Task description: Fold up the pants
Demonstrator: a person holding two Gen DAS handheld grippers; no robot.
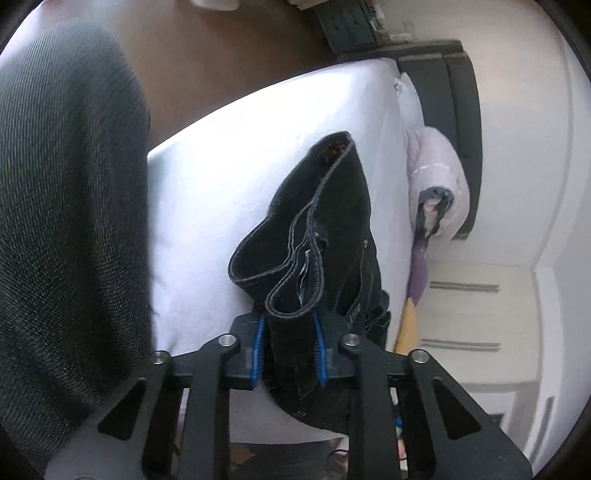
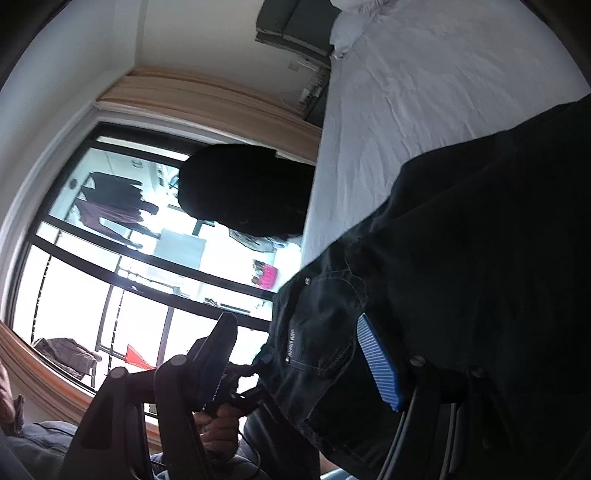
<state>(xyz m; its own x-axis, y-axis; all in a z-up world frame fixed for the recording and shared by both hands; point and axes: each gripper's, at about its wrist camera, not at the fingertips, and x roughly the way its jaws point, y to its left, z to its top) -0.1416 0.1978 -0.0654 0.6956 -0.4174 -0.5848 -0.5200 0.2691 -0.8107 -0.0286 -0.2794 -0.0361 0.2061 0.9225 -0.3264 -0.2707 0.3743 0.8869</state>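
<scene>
No legible txt, labels or nos. anywhere.

left claw [image 1: 288,343] is clamped down on dark cloth, right claw [image 2: 295,354] sits wide apart, a hand [image 2: 218,428] gripping a handle below.

White sheet [image 1: 229,177] left of pants [image 1: 332,221] open; rolled duvet [image 1: 439,184] blocks beyond pants.

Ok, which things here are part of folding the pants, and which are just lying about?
Part of the job:
black denim pants
left gripper, shut on the leg hems
right gripper, jaws apart around the pocket area
white bed sheet

Just lying about:
rolled pale quilt
white pillow
clothes hanging outside the window
</scene>
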